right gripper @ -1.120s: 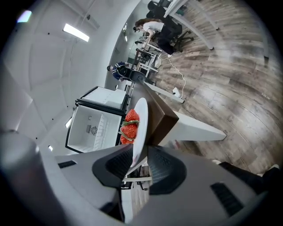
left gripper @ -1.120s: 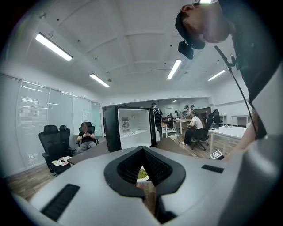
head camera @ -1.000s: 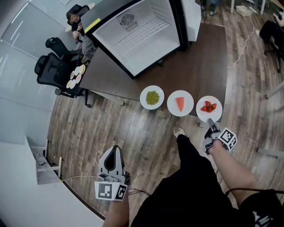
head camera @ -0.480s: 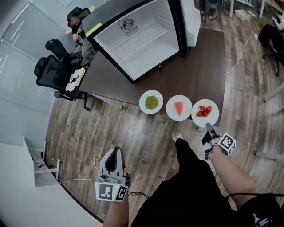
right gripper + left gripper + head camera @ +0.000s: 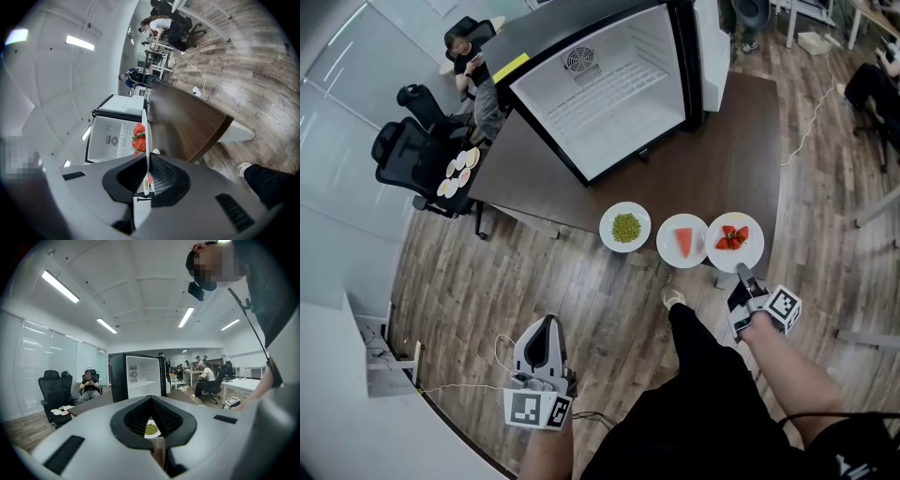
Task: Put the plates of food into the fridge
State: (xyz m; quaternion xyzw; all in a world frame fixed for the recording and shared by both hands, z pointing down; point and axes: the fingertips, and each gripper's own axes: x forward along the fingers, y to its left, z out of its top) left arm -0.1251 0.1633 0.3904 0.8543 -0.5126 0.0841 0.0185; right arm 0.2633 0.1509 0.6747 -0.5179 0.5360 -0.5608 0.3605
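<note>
The right gripper [image 5: 741,272], fingers just closed, grasps the strawberry plate [image 5: 751,255] at centre right by its rim; next, carry it level into the fridge [image 5: 609,94] at upper centre.

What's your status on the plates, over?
Right gripper just closed on strawberry plate, at its rim. Left gripper shut, empty. Fridge open, nothing blocking it.

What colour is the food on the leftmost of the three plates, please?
The food is green; the head view shows it best.

Office chairs [image 5: 411,150], seated person [image 5: 467,54], perhaps small dishes [image 5: 458,171]
</note>
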